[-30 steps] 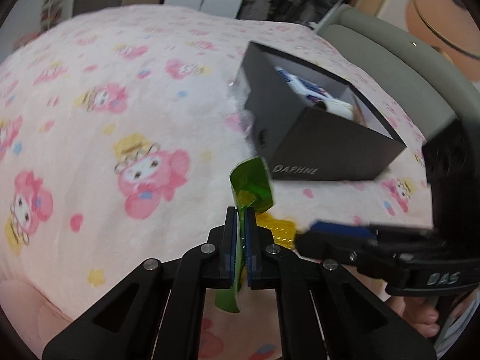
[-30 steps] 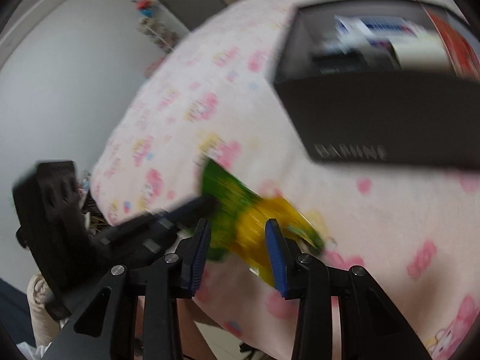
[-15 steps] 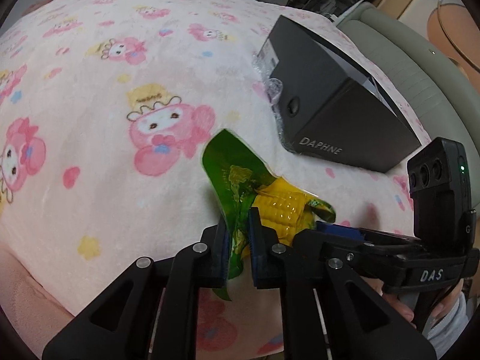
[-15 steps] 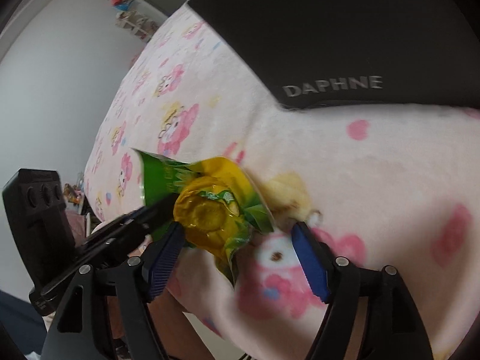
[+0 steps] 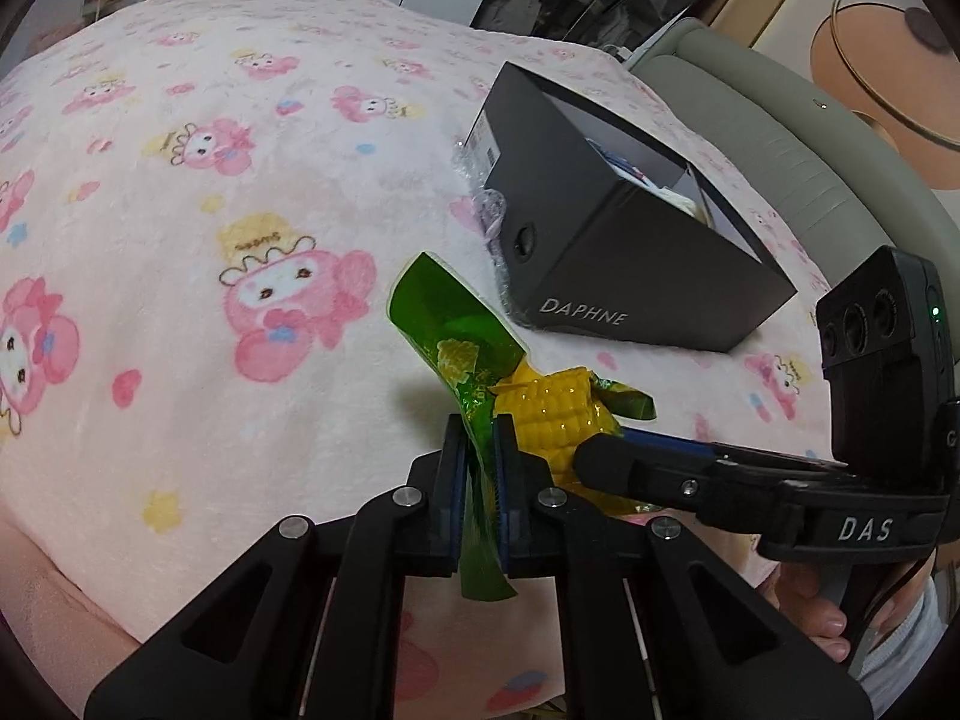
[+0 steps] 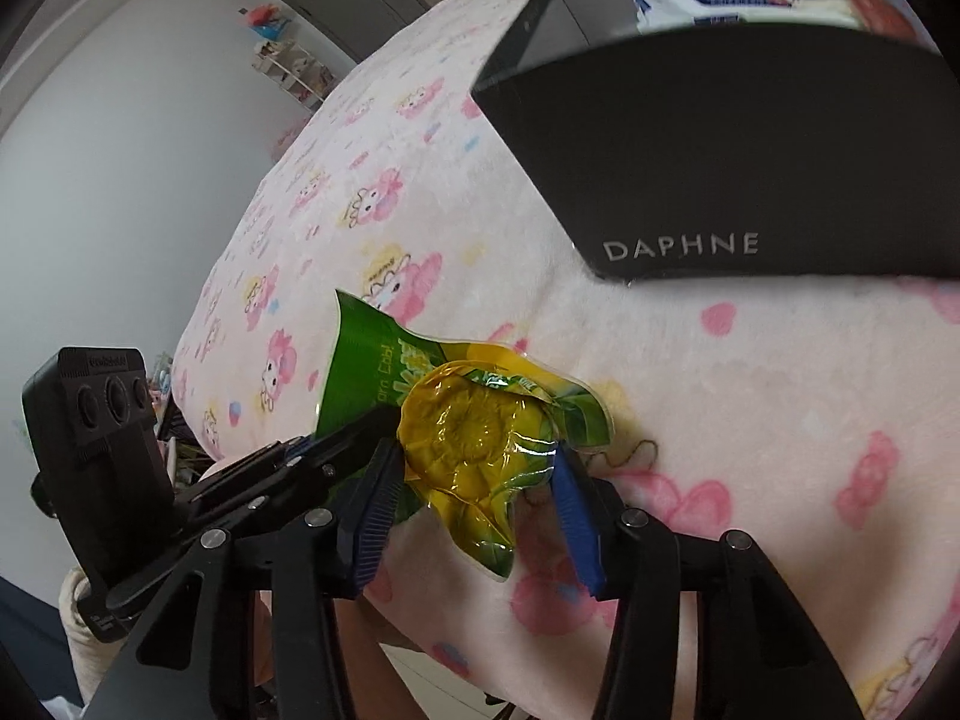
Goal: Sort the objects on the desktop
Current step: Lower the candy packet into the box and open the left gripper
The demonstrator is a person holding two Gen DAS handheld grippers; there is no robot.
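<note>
Left gripper (image 5: 479,468) has its two blue-padded fingers pressed together on the flat green end of a vacuum-packed corn cob (image 5: 555,414), with a strip of the green wrapper sticking out below the pads toward the camera. From the right wrist view the same corn cob (image 6: 474,438) is seen end-on, a round yellow bulge in shiny plastic with green and yellow film crumpled around it. Right gripper (image 6: 474,480) is spread wide around that yellow end, one blue pad on each side; the left pad sits just beside the wrapper, the right pad stands a little apart from it, and whether either pad actually touches cannot be told. In the left wrist view one finger of the right gripper (image 5: 654,450) reaches in from the right and lies along the near side of the cob. The package is close above a pink blanket (image 5: 198,228) printed with cartoon rabbit figures, near its front edge; whether it rests on the fabric cannot be told. Beyond the corn, further onto the blanket, stands an open black box (image 5: 624,264) lettered DAPHNE on its near wall, with a white and blue packet (image 6: 714,3) and other items lying inside. A bit of clear bubble wrap (image 5: 492,204) pokes out at the box's left corner. Part of a hand (image 5: 810,606) shows under the right gripper's handle, with a grey padded headboard (image 5: 780,138) beyond the box.
</note>
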